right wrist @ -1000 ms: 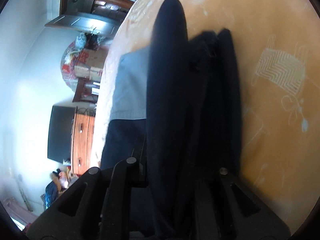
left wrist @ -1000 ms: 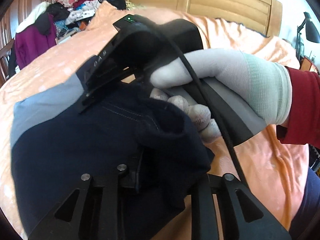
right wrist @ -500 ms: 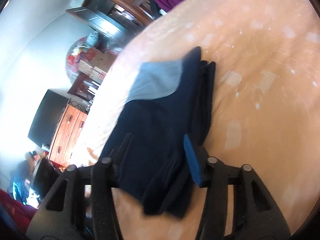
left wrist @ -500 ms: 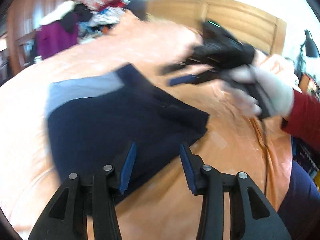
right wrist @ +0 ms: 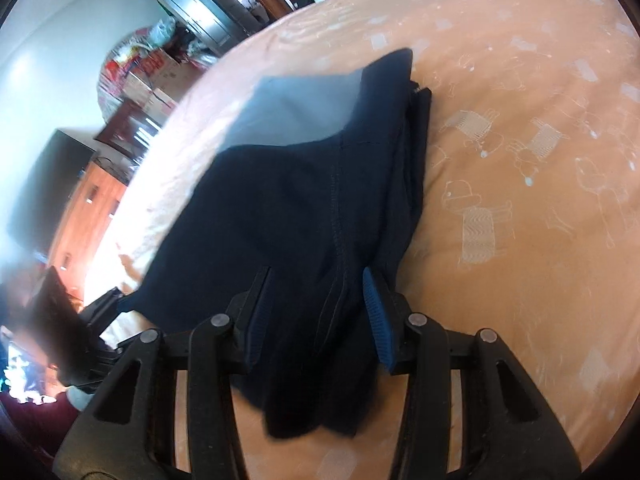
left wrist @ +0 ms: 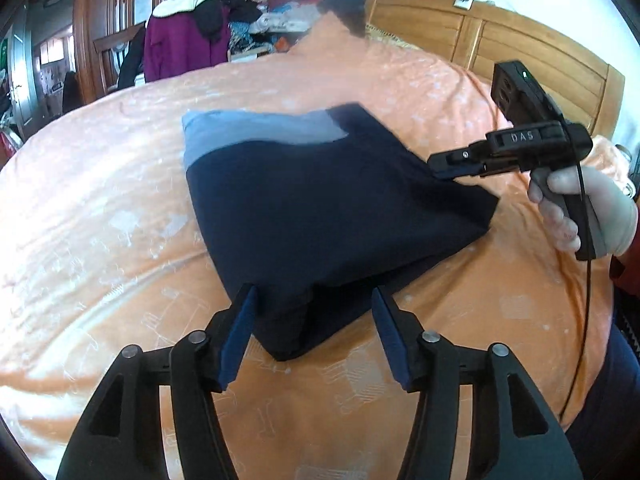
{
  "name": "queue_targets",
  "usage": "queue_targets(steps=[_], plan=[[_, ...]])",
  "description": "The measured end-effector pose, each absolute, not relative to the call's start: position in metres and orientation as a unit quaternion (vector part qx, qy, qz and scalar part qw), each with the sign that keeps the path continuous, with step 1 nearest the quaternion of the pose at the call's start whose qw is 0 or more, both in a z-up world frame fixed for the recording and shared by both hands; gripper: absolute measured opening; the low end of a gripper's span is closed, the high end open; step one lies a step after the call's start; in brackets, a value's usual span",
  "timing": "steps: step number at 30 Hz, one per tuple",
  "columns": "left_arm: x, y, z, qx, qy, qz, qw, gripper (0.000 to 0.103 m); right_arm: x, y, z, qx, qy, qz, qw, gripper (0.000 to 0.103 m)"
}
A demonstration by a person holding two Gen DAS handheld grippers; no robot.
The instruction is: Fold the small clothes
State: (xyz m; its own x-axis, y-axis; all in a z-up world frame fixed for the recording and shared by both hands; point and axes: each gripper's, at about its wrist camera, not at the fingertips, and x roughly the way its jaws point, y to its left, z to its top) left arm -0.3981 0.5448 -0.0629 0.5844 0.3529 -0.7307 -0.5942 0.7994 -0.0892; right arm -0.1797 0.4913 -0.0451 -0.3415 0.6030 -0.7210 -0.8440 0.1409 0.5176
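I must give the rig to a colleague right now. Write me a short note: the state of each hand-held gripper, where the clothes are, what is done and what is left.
Left hand-held gripper: open, holding nothing, its fingers on either side of the near corner of the dark navy garment.
Right hand-held gripper: open, its fingers around the garment's edge, not clamped.
Garment: folded into a compact stack with a grey band at the far end, lying on the orange bedspread.
Done: the fold appears finished; layers sit on each other, slightly uneven at the edge.
Left: perhaps tidy the edge, then move to the next piece. A clothes pile lies beyond the bed.
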Motion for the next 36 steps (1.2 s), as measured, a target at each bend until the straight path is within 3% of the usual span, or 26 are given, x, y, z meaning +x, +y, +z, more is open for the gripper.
queue_targets(steps=[1,2,3,4,6,9,14,20,23,24,25,26,27,30,31,32,33,36], plan=[[-0.396,0.550,-0.070,-0.168,0.370,0.271,0.872,0.061,-0.178,0.493,-0.050,-0.116,0.510,0.643,0.559,0.043],[-0.394,0.554,-0.076,-0.173,0.374,0.272,0.870,0.062,-0.176,0.494,-0.054,-0.109,0.516,0.643,0.555,0.033],[-0.393,0.558,-0.083,-0.182,0.379,0.271,0.866,0.064,-0.175,0.494,-0.057,-0.101,0.520,0.644,0.552,0.022],[-0.392,0.561,-0.088,-0.187,0.383,0.271,0.863,0.065,-0.176,0.491,-0.056,-0.088,0.523,0.645,0.550,0.003],[-0.389,0.568,-0.093,-0.190,0.388,0.278,0.858,0.065,-0.175,0.482,-0.048,-0.044,0.515,0.661,0.544,0.002],[-0.392,0.573,-0.087,-0.168,0.379,0.303,0.858,0.041,-0.154,0.458,-0.050,-0.002,0.511,0.642,0.572,0.001],[-0.412,0.589,-0.107,-0.210,0.395,0.282,0.849,0.043,-0.144,0.450,-0.080,-0.003,0.537,0.626,0.566,0.001],[-0.399,0.571,-0.097,-0.165,0.407,0.278,0.854,0.040,-0.136,0.452,-0.082,0.007,0.545,0.633,0.550,0.002],[-0.383,0.562,-0.102,-0.124,0.428,0.270,0.854,0.042,-0.139,0.448,-0.070,0.004,0.556,0.641,0.529,0.013],[-0.382,0.564,-0.102,-0.126,0.428,0.270,0.853,0.042,-0.141,0.444,-0.063,0.004,0.552,0.649,0.523,0.020],[-0.382,0.566,-0.103,-0.132,0.426,0.269,0.854,0.042,-0.145,0.438,-0.056,0.004,0.549,0.658,0.515,0.039],[-0.383,0.568,-0.103,-0.139,0.423,0.268,0.854,0.042,-0.151,0.432,-0.048,0.000,0.545,0.663,0.513,0.048],[-0.383,0.569,-0.103,-0.144,0.421,0.268,0.854,0.042,-0.155,0.431,-0.047,-0.008,0.544,0.665,0.512,0.048],[-0.382,0.569,-0.106,-0.143,0.423,0.271,0.853,0.042,-0.172,0.432,-0.051,-0.065,0.547,0.651,0.522,0.044],[-0.381,0.569,-0.106,-0.144,0.422,0.271,0.853,0.042,-0.173,0.433,-0.054,-0.075,0.548,0.645,0.527,0.036],[-0.382,0.568,-0.105,-0.147,0.421,0.271,0.853,0.042,-0.174,0.433,-0.060,-0.088,0.548,0.633,0.540,0.015],[-0.385,0.569,-0.105,-0.150,0.420,0.270,0.854,0.042,-0.173,0.433,-0.063,-0.092,0.547,0.628,0.546,0.008],[-0.387,0.571,-0.107,-0.158,0.421,0.266,0.853,0.042,-0.170,0.427,-0.071,-0.076,0.536,0.626,0.561,0.005]])
